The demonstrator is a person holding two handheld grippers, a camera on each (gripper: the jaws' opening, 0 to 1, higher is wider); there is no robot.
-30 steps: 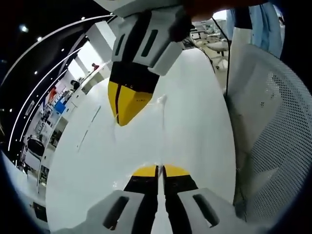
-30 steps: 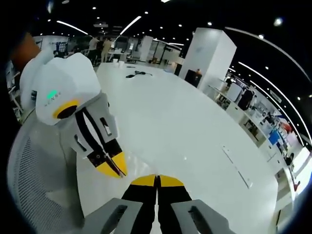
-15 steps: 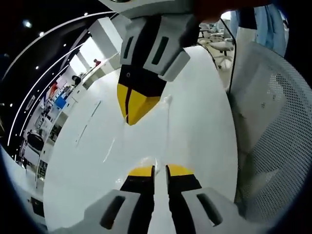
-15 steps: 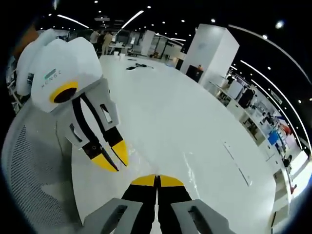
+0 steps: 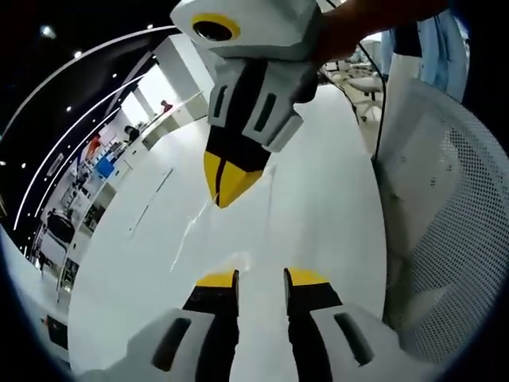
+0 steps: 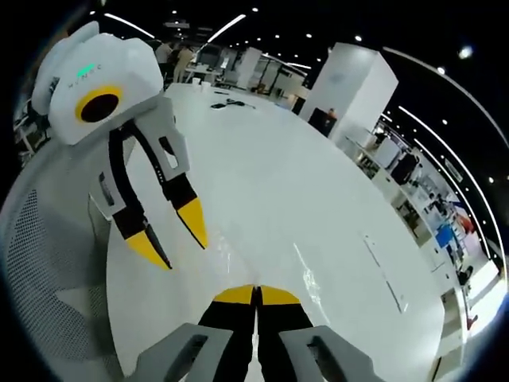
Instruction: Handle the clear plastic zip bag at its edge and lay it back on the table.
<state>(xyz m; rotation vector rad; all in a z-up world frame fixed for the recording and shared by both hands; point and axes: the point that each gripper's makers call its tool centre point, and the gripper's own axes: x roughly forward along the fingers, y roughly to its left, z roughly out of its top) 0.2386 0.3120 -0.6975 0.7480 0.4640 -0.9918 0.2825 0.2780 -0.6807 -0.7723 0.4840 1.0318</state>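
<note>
Since the half-second-old frame my left gripper (image 5: 261, 278) has spread its jaws from a narrow slit to a plain gap, letting go of the clear plastic zip bag (image 5: 231, 239), which now lies nearly flat on the white desk (image 5: 318, 207) just ahead of those jaws, running forward toward my right gripper (image 5: 228, 177) as a faint glinting film. In the right gripper view, the left gripper (image 6: 169, 235) hangs to the left of my jaws with its yellow tips apart, while the right gripper (image 6: 255, 296) has its jaws clenched; I judge they hold the bag's edge, though the film (image 6: 306, 274) is too clear there for me to be sure. My worry is that if I pull the right away before releasing, the bag will drag or flip off the desk edge toward the mesh chair (image 5: 445, 207), which stands close on the right of the left jaws. Farther off beyond the jaws, a white pillar (image 6: 350, 87) and dark cables (image 6: 225, 103) on the desk stand well clear of the work.
</note>
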